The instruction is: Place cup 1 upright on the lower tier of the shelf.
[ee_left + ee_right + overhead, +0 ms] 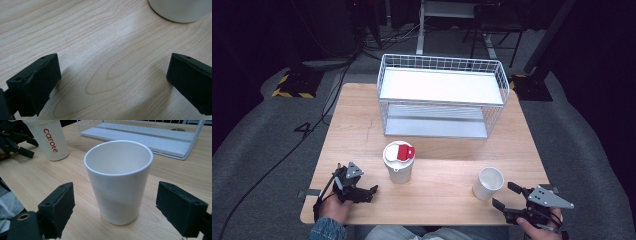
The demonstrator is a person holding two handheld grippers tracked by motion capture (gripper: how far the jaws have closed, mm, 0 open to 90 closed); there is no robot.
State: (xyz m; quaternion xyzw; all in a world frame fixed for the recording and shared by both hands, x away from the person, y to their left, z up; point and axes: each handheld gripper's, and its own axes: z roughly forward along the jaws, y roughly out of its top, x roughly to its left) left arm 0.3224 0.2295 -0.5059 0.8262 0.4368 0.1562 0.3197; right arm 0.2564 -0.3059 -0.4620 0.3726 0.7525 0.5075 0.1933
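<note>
A white open cup (pixel 488 183) stands upright near the table's front right. In the right gripper view the cup (pixel 118 180) is empty and sits just ahead of my open right gripper (pixel 118 192), untouched by either jaw. My right gripper (pixel 503 195) lies at the front right corner. A white tumbler (pixel 398 162) with a red-and-white lid stands at the table's middle; red lettering shows on the tumbler (pixel 51 140). My left gripper (pixel 371 194) rests open to its left, over bare wood. The tumbler's base (pixel 180 10) shows beyond my left gripper (pixel 115 82).
A white wire rack (pixel 442 95) with a flat upper shelf and a lower shelf stands at the back middle of the wooden table (pixel 357 125). The rack (pixel 150 137) lies beyond the cup. Grey carpet and dark stands surround the table.
</note>
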